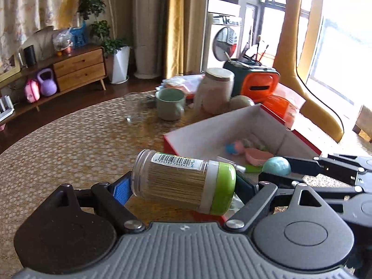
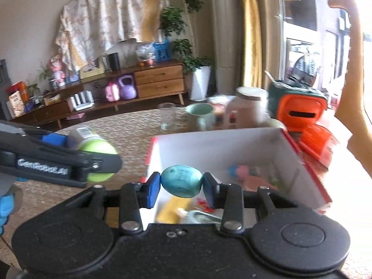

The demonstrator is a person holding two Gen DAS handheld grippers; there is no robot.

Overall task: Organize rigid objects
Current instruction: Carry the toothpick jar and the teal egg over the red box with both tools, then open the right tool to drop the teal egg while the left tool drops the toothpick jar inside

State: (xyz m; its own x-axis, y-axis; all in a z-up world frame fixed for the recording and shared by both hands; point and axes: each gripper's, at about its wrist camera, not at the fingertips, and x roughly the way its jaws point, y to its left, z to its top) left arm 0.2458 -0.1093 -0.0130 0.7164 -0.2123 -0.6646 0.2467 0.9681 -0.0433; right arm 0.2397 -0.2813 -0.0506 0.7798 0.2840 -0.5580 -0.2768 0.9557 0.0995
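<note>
My left gripper (image 1: 182,186) is shut on a clear toothpick jar (image 1: 176,181) with a green lid, held sideways above the table beside the red box's near corner. The jar also shows in the right wrist view (image 2: 93,150). My right gripper (image 2: 181,183) is shut on a blue-green egg-shaped object (image 2: 181,181), held over the open red box with white inside (image 2: 232,148). The egg also shows in the left wrist view (image 1: 277,165). The box (image 1: 223,125) holds several small pink, blue and yellow items.
On the woven-mat table (image 1: 81,139) behind the box stand a green mug (image 1: 169,103), a clear glass (image 1: 133,107), a lidded jar (image 1: 215,90) and an orange and green container (image 1: 255,81). A yellow chair (image 1: 300,69) is at the right.
</note>
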